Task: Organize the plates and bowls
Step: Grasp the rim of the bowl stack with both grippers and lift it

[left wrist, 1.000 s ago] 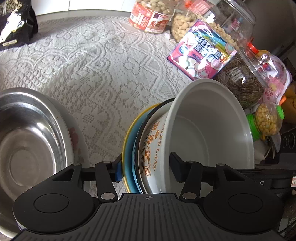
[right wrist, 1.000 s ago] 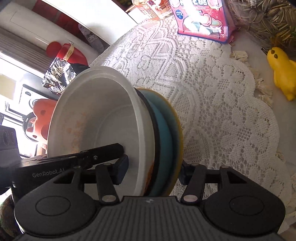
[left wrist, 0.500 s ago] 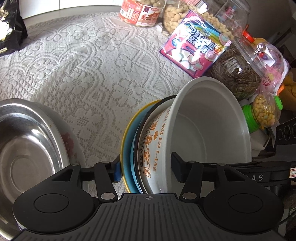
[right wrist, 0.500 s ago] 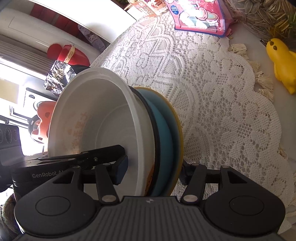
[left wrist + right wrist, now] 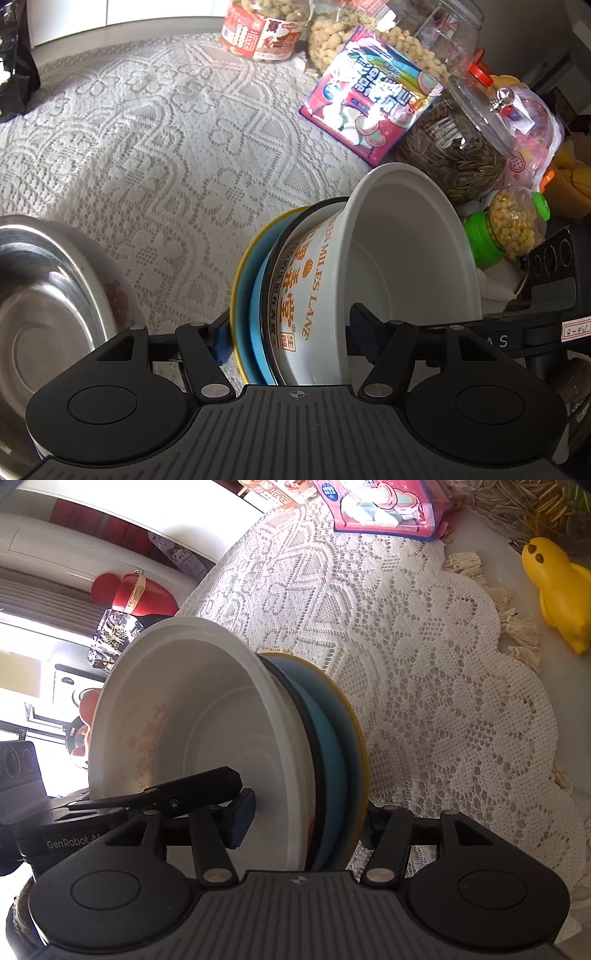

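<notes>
A stack of a white bowl with orange lettering (image 5: 388, 266), a black-rimmed dish, a blue plate (image 5: 256, 314) and a yellow plate (image 5: 236, 295) is held tilted on edge above the lace cloth. My left gripper (image 5: 288, 332) is shut on the stack, one finger inside the bowl, one behind the yellow plate. My right gripper (image 5: 306, 823) is shut on the same stack (image 5: 221, 738) from the opposite side. A steel bowl (image 5: 44, 306) nested in a flowered dish sits at the left.
Snack jars (image 5: 264, 26), a pink candy bag (image 5: 369, 96), a seed jar (image 5: 454, 147) and a corn jar (image 5: 513, 221) line the far and right side. A yellow duck toy (image 5: 557, 590) lies beyond the lace cloth (image 5: 424, 664). A black bag (image 5: 14, 62) is far left.
Both grippers have carried the stack a little across the table; the steel bowl has slid left and lower in the left wrist view. Grips are unchanged.
</notes>
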Demonstrator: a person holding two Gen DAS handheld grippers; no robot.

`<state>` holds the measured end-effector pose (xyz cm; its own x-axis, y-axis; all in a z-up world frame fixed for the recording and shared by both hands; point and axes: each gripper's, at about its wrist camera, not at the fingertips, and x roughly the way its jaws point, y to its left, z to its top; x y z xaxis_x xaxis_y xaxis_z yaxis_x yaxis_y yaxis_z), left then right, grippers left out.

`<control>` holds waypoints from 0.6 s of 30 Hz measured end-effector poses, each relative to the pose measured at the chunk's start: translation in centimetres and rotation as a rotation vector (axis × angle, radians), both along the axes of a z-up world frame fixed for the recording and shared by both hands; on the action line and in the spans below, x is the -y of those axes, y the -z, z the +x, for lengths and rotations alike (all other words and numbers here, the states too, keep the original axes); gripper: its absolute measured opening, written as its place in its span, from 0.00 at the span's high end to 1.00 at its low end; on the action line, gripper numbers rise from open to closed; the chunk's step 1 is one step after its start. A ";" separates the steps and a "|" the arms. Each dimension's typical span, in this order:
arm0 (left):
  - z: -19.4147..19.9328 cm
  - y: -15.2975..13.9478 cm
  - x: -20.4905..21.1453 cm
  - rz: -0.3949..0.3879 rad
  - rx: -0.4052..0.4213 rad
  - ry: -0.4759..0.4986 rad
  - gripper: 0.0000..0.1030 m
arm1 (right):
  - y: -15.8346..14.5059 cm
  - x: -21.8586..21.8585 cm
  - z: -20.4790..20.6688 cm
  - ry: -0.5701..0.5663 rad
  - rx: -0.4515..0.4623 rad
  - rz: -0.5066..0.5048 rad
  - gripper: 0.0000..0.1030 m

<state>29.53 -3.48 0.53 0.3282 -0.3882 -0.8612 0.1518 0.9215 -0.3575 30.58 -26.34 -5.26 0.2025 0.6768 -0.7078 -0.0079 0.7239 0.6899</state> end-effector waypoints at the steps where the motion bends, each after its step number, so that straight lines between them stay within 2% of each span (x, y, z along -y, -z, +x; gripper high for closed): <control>1: 0.0 0.0 -0.1 -0.001 0.000 -0.001 0.34 | 0.0 0.1 0.0 0.003 -0.001 0.001 0.46; 6: 0.1 0.5 -0.1 0.015 -0.018 0.001 0.32 | -1.3 0.1 -0.1 -0.008 0.079 -0.051 0.50; 10: -0.2 0.8 0.0 0.042 -0.031 0.021 0.32 | -0.6 -0.6 0.0 -0.043 0.046 -0.059 0.51; 18: -0.1 0.9 -0.6 -0.009 -0.052 -0.017 0.32 | -0.7 -0.9 0.0 -0.032 0.036 -0.062 0.52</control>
<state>29.46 -2.91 -0.32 0.2893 -0.3904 -0.8740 0.1172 0.9206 -0.3725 30.57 -25.48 -4.52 0.2070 0.6388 -0.7410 -0.0557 0.7639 0.6430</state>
